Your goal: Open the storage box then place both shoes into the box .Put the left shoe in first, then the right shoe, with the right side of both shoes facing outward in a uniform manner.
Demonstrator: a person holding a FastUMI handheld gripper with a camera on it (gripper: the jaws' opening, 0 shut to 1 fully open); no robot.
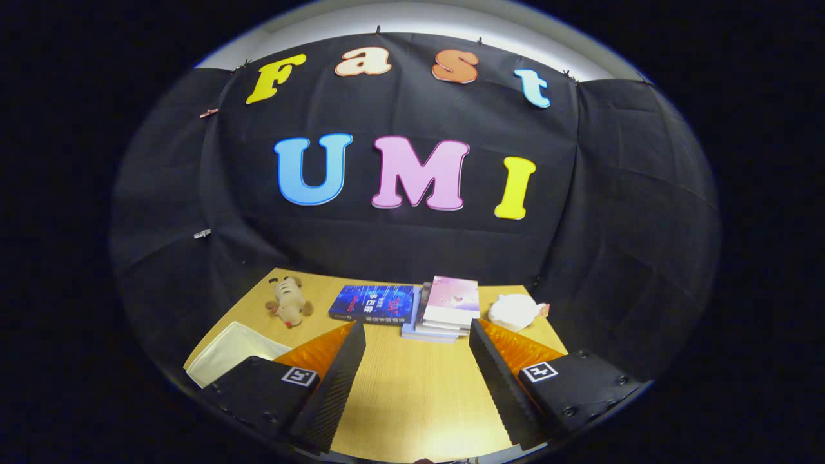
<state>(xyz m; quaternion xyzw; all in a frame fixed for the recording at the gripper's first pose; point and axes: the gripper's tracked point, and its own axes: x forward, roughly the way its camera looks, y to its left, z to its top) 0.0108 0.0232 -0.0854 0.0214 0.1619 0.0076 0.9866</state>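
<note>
My tongs (417,361) hang spread, gripping nothing, above the pale wooden tabletop (412,399). I cannot spot the box or shoes; swinging round blind risks clipping the stacked books (445,309).

A recording booth: black cloth wall (412,245) behind wooden table (412,386).

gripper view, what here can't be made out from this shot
- Cream sheet: its near part is covered by one finger of the open gripper, so what it is stays unclear.
- White object at the table's far side: too small to identify.
- Book stack: lower books hidden under the pink one.
- Plush toy: small, details unclear.
- Blue book: cover print too small.
</note>
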